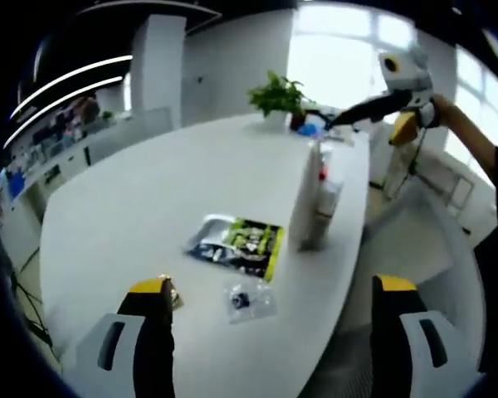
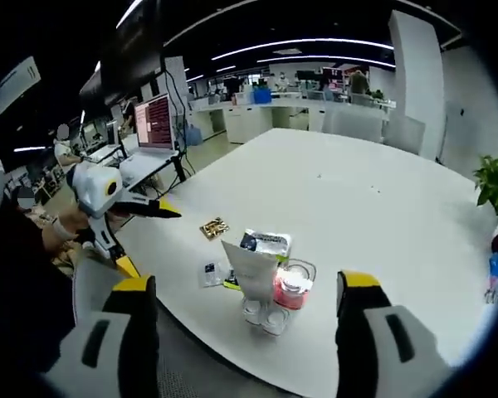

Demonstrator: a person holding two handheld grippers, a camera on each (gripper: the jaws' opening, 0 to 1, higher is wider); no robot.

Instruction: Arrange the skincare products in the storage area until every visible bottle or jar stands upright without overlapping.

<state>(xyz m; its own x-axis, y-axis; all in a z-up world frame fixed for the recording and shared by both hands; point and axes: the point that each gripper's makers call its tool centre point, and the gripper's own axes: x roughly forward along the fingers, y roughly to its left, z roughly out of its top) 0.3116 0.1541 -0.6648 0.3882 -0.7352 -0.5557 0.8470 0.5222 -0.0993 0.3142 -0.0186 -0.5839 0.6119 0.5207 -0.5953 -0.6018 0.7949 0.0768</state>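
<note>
The tubes (image 2: 264,274) stand upright on their caps at the table (image 2: 357,207) edge, white, with a pink jar (image 2: 292,290) touching them on one side. They sit ahead, between my right claw (image 2: 245,294) jaws, which are wide apart and empty. My left claw (image 1: 274,290), also spread and empty, sees them (image 1: 311,199) farther ahead. A packet (image 1: 236,245) and small bag (image 1: 249,300) lie nearer it; a plant (image 1: 275,95) stands beyond.

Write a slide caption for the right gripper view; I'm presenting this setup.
Open right tool faces upright skincare tubes and a pink jar on the white table.
</note>
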